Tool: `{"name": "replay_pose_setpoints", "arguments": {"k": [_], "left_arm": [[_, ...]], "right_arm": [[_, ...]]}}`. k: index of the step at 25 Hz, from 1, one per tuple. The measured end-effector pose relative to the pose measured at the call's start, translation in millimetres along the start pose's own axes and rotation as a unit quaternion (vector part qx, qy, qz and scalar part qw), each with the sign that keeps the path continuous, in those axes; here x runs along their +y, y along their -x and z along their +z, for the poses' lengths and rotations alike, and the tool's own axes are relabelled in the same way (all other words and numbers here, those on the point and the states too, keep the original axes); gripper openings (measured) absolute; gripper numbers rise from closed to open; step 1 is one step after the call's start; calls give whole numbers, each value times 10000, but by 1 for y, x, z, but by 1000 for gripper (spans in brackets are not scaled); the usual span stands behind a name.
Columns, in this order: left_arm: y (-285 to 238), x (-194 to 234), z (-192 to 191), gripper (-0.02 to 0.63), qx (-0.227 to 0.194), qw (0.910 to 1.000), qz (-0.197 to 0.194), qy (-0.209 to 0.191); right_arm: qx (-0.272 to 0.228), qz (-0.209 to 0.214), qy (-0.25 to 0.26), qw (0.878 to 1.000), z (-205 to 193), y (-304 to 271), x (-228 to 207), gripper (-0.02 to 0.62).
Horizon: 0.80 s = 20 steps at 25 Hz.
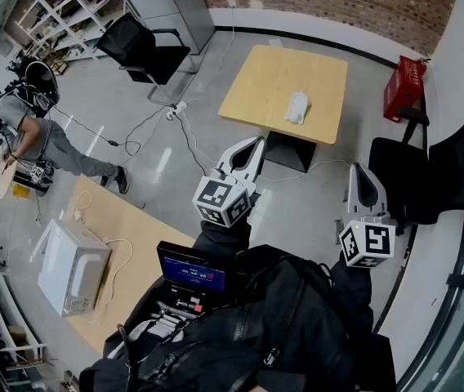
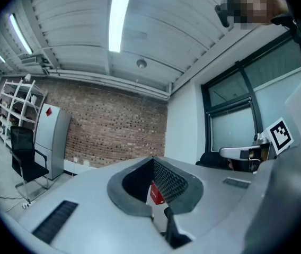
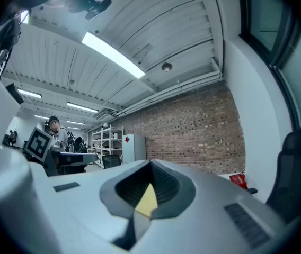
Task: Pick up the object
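A small white object point(image 1: 297, 107) lies on a light wooden table point(image 1: 265, 72) across the floor ahead of me. Both grippers are held level in front of my body, well short of that table. My left gripper point(image 1: 252, 145) has its jaws together and empty; in the left gripper view point(image 2: 153, 160) only a narrow slit shows between them, with a red box point(image 2: 156, 194) seen through it. My right gripper point(image 1: 361, 174) is shut too and holds nothing; in the right gripper view point(image 3: 150, 165) a sliver of the wooden table point(image 3: 147, 201) shows behind the jaws.
A red box point(image 1: 403, 86) stands by the brick wall, right of the table. Black chairs stand at the right point(image 1: 412, 178) and far left point(image 1: 144, 49). Cables point(image 1: 175, 125) run over the floor. A second table carries a white microwave point(image 1: 69, 268). A person point(image 1: 28, 137) bends at the left.
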<state>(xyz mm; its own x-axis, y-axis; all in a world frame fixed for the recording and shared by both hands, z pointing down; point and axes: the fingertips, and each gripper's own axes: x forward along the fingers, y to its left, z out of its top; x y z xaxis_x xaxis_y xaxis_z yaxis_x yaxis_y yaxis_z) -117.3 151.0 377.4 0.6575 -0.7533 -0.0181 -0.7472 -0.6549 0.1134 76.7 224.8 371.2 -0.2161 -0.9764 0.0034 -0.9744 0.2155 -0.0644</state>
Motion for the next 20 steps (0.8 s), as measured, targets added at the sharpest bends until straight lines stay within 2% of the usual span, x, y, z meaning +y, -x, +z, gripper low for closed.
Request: {"name": "replay_pose_setpoints", "arguments": {"k": [12, 20], "left_arm": [[-3, -7, 2, -2, -2, 10000, -17, -3], [-10, -14, -5, -2, 74, 10000, -38, 1]], "right_arm": [[21, 26, 22, 10000, 0, 1, -5, 5], [-18, 33, -168, 9999, -4, 5, -16, 5]]}}
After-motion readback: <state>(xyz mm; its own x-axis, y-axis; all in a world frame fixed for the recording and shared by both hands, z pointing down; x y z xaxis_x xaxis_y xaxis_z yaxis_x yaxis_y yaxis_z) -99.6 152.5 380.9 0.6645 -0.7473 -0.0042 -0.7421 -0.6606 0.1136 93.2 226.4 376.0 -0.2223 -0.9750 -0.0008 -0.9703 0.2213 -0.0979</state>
